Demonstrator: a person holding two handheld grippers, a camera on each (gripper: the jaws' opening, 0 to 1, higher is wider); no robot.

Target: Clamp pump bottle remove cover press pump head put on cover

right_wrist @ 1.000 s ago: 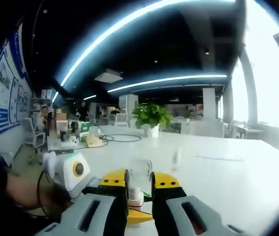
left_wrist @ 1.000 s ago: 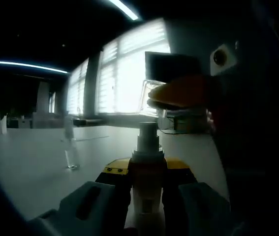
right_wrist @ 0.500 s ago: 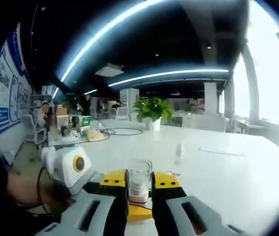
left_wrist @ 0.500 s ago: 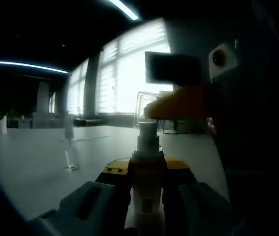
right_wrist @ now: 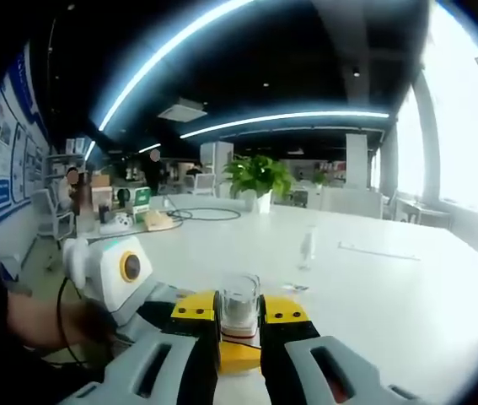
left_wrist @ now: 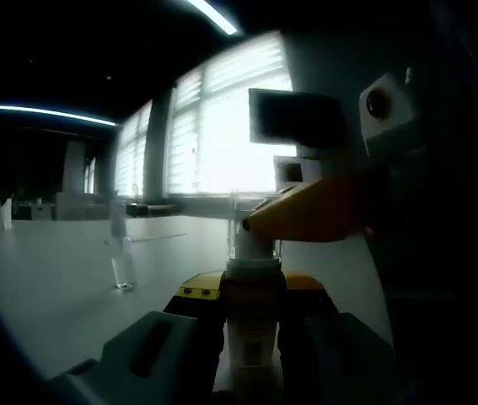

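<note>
One pump bottle (left_wrist: 251, 337) stands upright, clamped between the left gripper (left_wrist: 251, 354) jaws. One clear cover (right_wrist: 240, 302), gripped by the right gripper (right_wrist: 240, 337), sits over the bottle's pump head. A second small clear bottle (left_wrist: 122, 268) stands well left of the pump bottle on the white table (left_wrist: 45, 287); its contents cannot be told.

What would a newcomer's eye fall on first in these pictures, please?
Probably the pump bottle clamped upright between the left gripper's jaws, low in the left gripper view. Next, the clear cover pinched by the right gripper, sitting over the pump head, with a potted plant across the white table.
</note>
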